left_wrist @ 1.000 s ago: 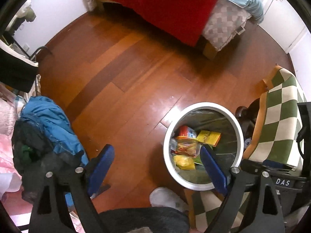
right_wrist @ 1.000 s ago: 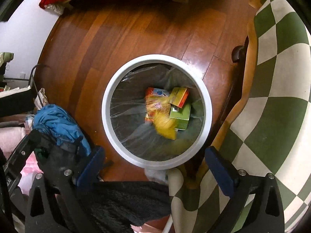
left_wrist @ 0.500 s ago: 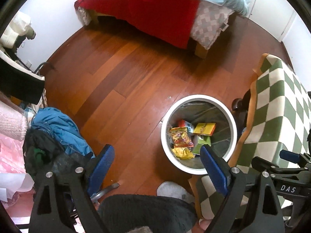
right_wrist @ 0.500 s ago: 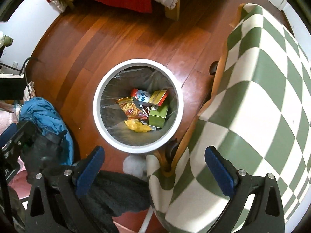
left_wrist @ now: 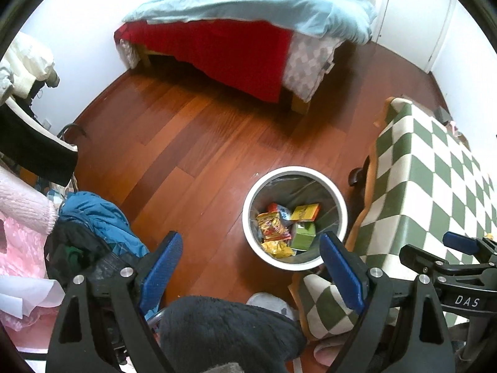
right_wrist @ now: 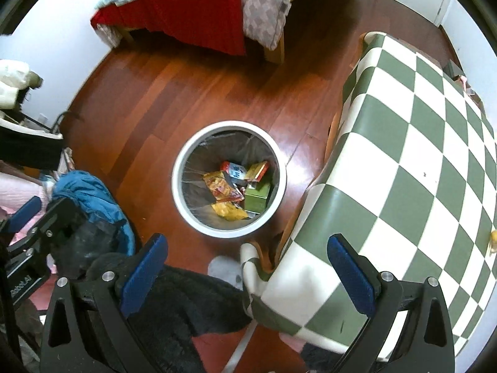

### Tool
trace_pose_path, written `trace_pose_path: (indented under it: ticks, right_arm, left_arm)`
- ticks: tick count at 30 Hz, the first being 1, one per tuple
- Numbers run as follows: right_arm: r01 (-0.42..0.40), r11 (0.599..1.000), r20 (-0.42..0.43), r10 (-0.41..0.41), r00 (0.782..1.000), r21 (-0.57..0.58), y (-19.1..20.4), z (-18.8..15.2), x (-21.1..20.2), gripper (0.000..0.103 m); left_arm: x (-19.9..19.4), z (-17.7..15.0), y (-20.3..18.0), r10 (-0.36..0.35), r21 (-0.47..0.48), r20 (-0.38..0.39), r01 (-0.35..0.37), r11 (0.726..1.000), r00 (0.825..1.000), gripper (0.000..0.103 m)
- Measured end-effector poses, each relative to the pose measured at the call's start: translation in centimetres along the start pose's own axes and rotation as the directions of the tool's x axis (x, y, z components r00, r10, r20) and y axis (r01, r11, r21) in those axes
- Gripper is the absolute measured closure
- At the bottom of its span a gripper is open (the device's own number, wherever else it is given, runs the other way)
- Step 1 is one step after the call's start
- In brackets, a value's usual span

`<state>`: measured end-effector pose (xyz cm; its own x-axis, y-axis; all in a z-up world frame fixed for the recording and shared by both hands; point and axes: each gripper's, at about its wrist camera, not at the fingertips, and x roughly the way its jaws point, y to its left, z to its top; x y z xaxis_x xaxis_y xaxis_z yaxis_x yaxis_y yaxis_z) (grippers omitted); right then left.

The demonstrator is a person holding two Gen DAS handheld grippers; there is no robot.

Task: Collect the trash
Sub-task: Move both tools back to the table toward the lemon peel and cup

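Since both grippers hang empty above the floor, the trash run looks close to finished. The white bin [right_wrist: 229,178] stands on the wooden floor [left_wrist: 186,143] at the 9 o'clock edge of the desk [right_wrist: 419,161] with its green-and-white checked cloth, and it already holds the haul: a yellow-and-red snack bag [right_wrist: 222,186], a smaller yellow wrapper [right_wrist: 230,211], a green box [right_wrist: 257,197], a yellow-green packet [right_wrist: 256,171] and a red-and-blue wrapper [right_wrist: 233,169], all lying on the clear liner at the bottom.

The left gripper [left_wrist: 248,267] has its fingers spread wide with nothing between them, the bin showing at about 1 o'clock past them. The right gripper [right_wrist: 245,267] is just as wide apart and empty, with the bin straight ahead at 12 o'clock.

What is left is hard to pin down. One small yellow-orange thing [right_wrist: 493,238] sits on the checked cloth at the 3 o'clock rim of the right view; it may be more trash, but it is too small to tell. No loose litter shows on the open floor toward the bed [left_wrist: 236,31]. The heap of blue clothes [left_wrist: 96,217] at 9 o'clock does not look like trash.

Against the frame a second ago, both grippers have lifted well away: the bin is much smaller in both views, more bed and desk are in sight, and the yellow-and-red bag, blurred then, lies settled.
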<state>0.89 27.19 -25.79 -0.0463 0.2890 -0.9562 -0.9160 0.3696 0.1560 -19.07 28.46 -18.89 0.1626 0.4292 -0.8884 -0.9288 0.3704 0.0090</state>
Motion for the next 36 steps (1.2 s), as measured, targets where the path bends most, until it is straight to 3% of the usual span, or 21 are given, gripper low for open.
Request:
trace_pose_path:
  ticks: [7, 9, 14, 18, 20, 21, 23, 28, 33, 36]
  right_arm:
    - [-0.095, 0.995, 0.086, 0.091, 0.992, 0.038, -1.4, -2.3, -5.8, 0.000]
    - [-0.145, 0.987, 0.117, 0.137, 0.984, 0.067, -2.4, -3.1, -7.6, 0.000]
    - [-0.212, 0.964, 0.199, 0.179, 0.963, 0.159, -7.5, -5.2, -11.7, 0.000]
    - [-0.181, 0.941, 0.242, 0.111, 0.964, 0.287, -15.1, -7.4, -13.7, 0.000]
    - [-0.142, 0.917, 0.245, 0.050, 0.968, 0.373, -20.2, -8.9, -14.1, 0.000]
    - [-0.121, 0.897, 0.243, 0.015, 0.970, 0.425, -23.2, -9.9, -14.2, 0.000]
    - [-0.077, 0.861, 0.233, -0.050, 0.971, 0.504, -28.1, -11.4, -14.2, 0.000]
    - [0.030, 0.730, 0.169, -0.198, 0.965, 0.682, -42.5, -15.7, -13.8, 0.002]
    - [0.054, 0.642, 0.120, -0.225, 0.967, 0.765, -53.3, -17.7, -11.3, 0.014]
    - [0.040, 0.620, 0.113, -0.206, 0.972, 0.784, -57.5, -17.8, -9.4, 0.019]
  left_arm:
    - [-4.5, -0.1, -1.8, 0.017, 0.000, 0.052, -0.017, 1.000, 0.999, 0.013]
    - [-5.4, 0.0, -2.9, -0.015, 0.012, 0.071, 0.014, 1.000, 0.997, 0.013]
    - [-5.2, 0.3, -8.6, -0.057, 0.080, 0.081, 0.051, 0.995, 0.995, 0.013]
    - [-3.1, 0.2, -15.3, -0.100, 0.140, 0.050, 0.092, 0.986, 0.994, 0.013]
    - [-1.6, -0.1, -20.4, -0.125, 0.202, 0.029, 0.117, 0.972, 0.992, 0.013]
    - [-0.9, -0.3, -22.4, -0.135, 0.228, 0.019, 0.127, 0.965, 0.991, 0.012]
    - [0.7, -0.8, -27.2, -0.155, 0.288, -0.015, 0.153, 0.945, 0.988, 0.000]
    - [4.6, -2.7, -39.0, -0.170, 0.416, -0.104, 0.198, 0.887, 0.980, 0.000]
    - [7.0, -4.0, -47.0, -0.147, 0.494, -0.157, 0.207, 0.844, 0.977, 0.000]
    - [7.6, -4.4, -50.3, -0.134, 0.529, -0.163, 0.201, 0.825, 0.977, 0.000]
